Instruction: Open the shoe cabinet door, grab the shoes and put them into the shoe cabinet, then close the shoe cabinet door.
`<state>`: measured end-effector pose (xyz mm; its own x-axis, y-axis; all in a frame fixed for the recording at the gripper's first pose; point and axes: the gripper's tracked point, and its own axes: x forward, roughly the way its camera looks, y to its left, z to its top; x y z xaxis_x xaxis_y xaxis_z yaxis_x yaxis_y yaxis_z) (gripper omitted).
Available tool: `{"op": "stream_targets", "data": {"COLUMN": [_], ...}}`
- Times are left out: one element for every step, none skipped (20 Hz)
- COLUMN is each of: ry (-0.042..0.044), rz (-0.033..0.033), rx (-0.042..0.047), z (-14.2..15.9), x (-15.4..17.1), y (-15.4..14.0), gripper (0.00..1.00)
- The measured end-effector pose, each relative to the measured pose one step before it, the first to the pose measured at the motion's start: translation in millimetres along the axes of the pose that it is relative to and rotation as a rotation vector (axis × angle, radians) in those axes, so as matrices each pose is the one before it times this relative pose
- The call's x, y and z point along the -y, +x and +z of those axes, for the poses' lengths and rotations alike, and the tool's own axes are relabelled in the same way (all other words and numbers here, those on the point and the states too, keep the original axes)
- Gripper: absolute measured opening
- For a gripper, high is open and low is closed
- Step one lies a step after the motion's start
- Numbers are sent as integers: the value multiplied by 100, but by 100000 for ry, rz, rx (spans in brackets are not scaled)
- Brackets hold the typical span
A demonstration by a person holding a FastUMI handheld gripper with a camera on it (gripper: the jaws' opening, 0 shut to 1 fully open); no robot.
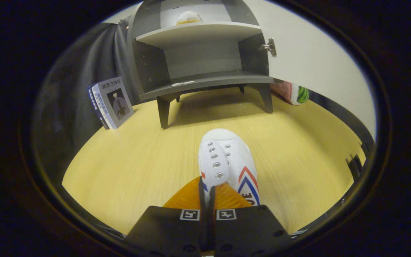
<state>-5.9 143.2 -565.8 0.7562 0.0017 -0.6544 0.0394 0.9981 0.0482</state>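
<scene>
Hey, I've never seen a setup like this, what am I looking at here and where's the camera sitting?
The camera rides on a handheld gripper and looks forward along its two fingers. The fingers are nearly closed, pinching the edge of a white shoe that points away from them. Beyond it, on the wooden table, stands a grey shoe cabinet with its door swung open and another shoe on its top shelf. A book leans beside the cabinet.

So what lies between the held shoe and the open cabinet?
In the gripper view, only bare wooden tabletop lies between the white shoe, pinched by the tool, and the open cabinet. The book stands off to the side.
</scene>
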Motion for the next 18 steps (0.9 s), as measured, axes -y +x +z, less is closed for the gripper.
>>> {"op": "stream_targets", "data": {"ry": [-487,-127,-783,-1656,-1793,-519,197,615,97,-483,-360,-28,64,-470,-1082,-1599,-1598,-1504], "rz": [-143,78,-606,-759,-675,-217,502,368,-497,-1113,-907,-351,-161,-431,-968,-1349,-1524,-1509], "rx": [283,1159,2044,1135,269,203,-214,319,240,408,806,1258,1643,1451,1665,2125,2453,2730], "z": [228,577,675,615,530,381,609,720,839,1117,1484,1735,2045,1997,2131,2251,2330,2250], "x": [-19,-91,-167,7,344,415,-5,97,242,262,168,121,11,-11,112,73,106,126], "y": [-182,-274,-6,-50,-208,-580,-546,-455,-574,-718,-567,-683,-685,-675,-694,-602,-639,-563], "gripper": [3,3,3,3,2,3,3,3,3,3,3,3,2,2,3,3,3,2]}}
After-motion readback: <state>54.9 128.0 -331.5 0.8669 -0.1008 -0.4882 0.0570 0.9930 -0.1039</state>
